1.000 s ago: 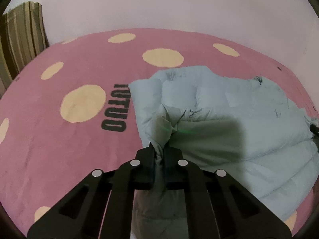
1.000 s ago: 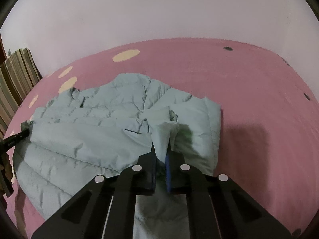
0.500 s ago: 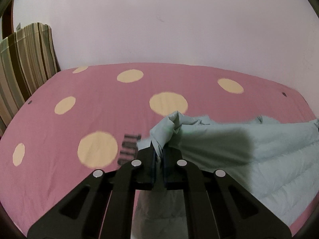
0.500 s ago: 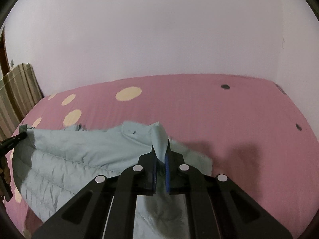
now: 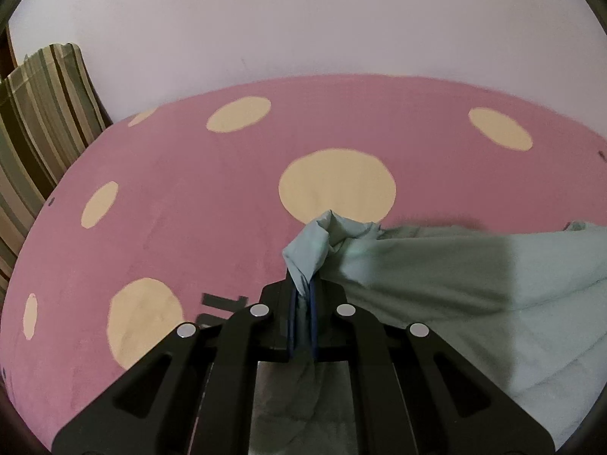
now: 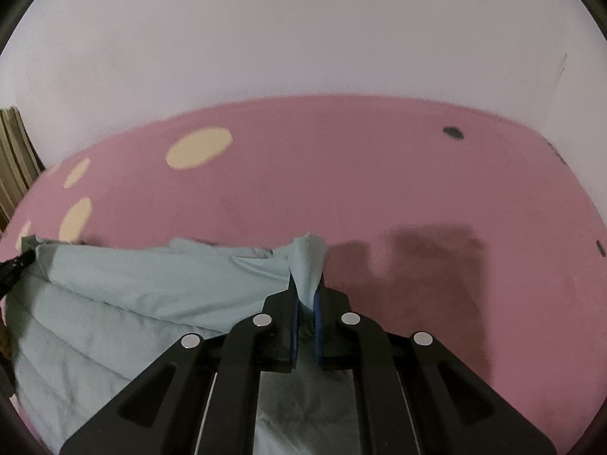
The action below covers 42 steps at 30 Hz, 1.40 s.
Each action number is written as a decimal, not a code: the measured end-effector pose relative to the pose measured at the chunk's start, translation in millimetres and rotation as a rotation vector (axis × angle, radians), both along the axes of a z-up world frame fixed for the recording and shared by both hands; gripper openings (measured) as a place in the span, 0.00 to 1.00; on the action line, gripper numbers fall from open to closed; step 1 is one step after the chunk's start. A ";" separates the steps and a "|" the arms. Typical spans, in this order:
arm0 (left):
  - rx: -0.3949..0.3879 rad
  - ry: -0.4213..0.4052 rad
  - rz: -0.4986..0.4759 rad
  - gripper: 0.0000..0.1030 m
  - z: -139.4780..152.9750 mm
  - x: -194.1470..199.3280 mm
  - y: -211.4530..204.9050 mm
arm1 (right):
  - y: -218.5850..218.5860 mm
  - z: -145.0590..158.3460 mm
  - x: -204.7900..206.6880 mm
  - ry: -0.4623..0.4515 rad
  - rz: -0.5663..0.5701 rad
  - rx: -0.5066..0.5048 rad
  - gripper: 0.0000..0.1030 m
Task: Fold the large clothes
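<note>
Over the matte pink, cream-dotted bedspread [image 5: 212, 197], the left gripper [image 5: 302, 295] and right gripper [image 6: 306, 295] each pinch a bunched corner of the pale green quilted jacket [image 6: 125, 303], its puffy channelled fabric stretched between them.

The black lettering [image 5: 224, 309] on the bedcover [image 5: 189, 197] is mostly hidden behind the left hand-held gripper [image 5: 303, 295].
</note>
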<state>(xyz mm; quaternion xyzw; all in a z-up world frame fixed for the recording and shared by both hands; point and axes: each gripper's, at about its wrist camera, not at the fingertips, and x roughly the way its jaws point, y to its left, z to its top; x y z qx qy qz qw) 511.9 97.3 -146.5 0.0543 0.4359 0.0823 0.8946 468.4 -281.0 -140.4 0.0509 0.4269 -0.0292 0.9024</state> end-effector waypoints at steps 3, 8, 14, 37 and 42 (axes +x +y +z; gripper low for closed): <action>-0.008 0.018 0.007 0.05 -16.2 4.8 0.2 | -1.2 -18.2 4.0 0.025 -0.007 0.008 0.06; -0.001 0.012 0.014 0.05 -33.4 6.9 -1.7 | 2.1 -34.7 8.0 0.046 -0.006 0.004 0.06; -0.022 -0.003 0.032 0.06 -42.3 6.3 -0.1 | 6.4 -42.2 9.4 0.035 -0.009 -0.011 0.06; -0.147 -0.036 -0.019 0.49 -12.3 -44.3 -86.5 | 110.6 -1.0 -25.6 -0.028 0.126 -0.013 0.37; -0.128 -0.012 -0.024 0.50 -39.8 -33.5 -90.2 | 112.7 -39.2 -11.8 0.018 0.109 -0.011 0.37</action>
